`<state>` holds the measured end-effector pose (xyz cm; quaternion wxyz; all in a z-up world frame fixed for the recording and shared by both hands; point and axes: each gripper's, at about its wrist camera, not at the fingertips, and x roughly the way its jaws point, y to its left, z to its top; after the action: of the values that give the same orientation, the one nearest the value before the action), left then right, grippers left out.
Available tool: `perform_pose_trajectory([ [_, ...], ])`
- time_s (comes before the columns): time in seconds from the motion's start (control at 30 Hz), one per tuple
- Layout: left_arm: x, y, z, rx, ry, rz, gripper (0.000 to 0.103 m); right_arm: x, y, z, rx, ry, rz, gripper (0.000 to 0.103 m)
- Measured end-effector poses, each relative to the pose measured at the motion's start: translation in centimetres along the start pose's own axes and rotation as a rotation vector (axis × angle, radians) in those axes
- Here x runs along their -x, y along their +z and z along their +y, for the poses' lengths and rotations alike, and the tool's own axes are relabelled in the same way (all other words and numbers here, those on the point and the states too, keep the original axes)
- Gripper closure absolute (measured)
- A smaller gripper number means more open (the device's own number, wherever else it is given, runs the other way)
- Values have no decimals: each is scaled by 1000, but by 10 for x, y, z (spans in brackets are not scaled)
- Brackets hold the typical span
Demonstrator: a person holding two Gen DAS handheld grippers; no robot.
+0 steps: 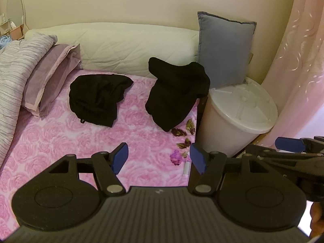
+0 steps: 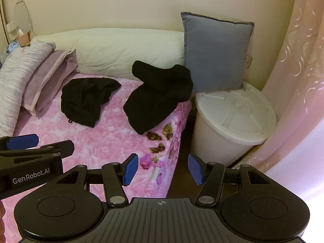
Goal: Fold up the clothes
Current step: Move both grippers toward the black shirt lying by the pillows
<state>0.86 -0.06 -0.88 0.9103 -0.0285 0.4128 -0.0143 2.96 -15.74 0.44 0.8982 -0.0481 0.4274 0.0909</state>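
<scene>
Two black garments lie on the pink rose-patterned bed cover (image 1: 81, 141). One is a crumpled heap (image 1: 97, 99) (image 2: 87, 99) toward the left. The other is a thicker, roughly folded pile (image 1: 176, 91) (image 2: 158, 97) near the bed's right edge, leaning on the cream headboard cushion. My left gripper (image 1: 160, 158) hovers open above the cover's near part, nothing between its blue pads. My right gripper (image 2: 164, 168) is open and empty over the bed's right edge. Each gripper's side shows in the other's view, the right gripper (image 1: 289, 143) and the left gripper (image 2: 22, 141).
A white lidded bin (image 2: 232, 117) stands on the floor beside the bed's right edge, a blue-grey pillow (image 2: 214, 52) propped behind it. A lilac pillow (image 1: 48, 77) and striped quilt (image 1: 14, 77) fill the left side. A pink curtain (image 2: 299, 81) hangs on the right.
</scene>
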Motion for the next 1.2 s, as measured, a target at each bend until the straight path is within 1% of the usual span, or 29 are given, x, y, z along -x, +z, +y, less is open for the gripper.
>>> perform_pose_trajectory([
  [0.13,-2,1,3,8,4,0,39,-2,-4,3,1,-1,-1,45],
  [0.27,-5,1,5,9,4,5,39,1,0,-1,-1,8,3,45],
  [0.43,-10,3,4,3,-1,20,39,-8,6,-2,4,-2,9,45],
  [0.57,-18,7,5,27,-7,30,39,-12,9,-4,11,-13,17,45],
  [0.7,-27,9,7,38,-23,49,39,-19,11,-8,8,-28,38,45],
  [0.87,-35,10,10,54,-41,60,39,-25,18,-12,34,-58,86,45],
  [0.93,-38,11,12,66,-44,63,39,-28,19,-13,26,-54,57,45],
  [1.03,-44,13,15,80,-39,71,39,-32,23,-16,9,-63,41,45],
  [1.2,-54,18,17,90,-13,82,39,-45,33,-21,-9,-61,80,45],
])
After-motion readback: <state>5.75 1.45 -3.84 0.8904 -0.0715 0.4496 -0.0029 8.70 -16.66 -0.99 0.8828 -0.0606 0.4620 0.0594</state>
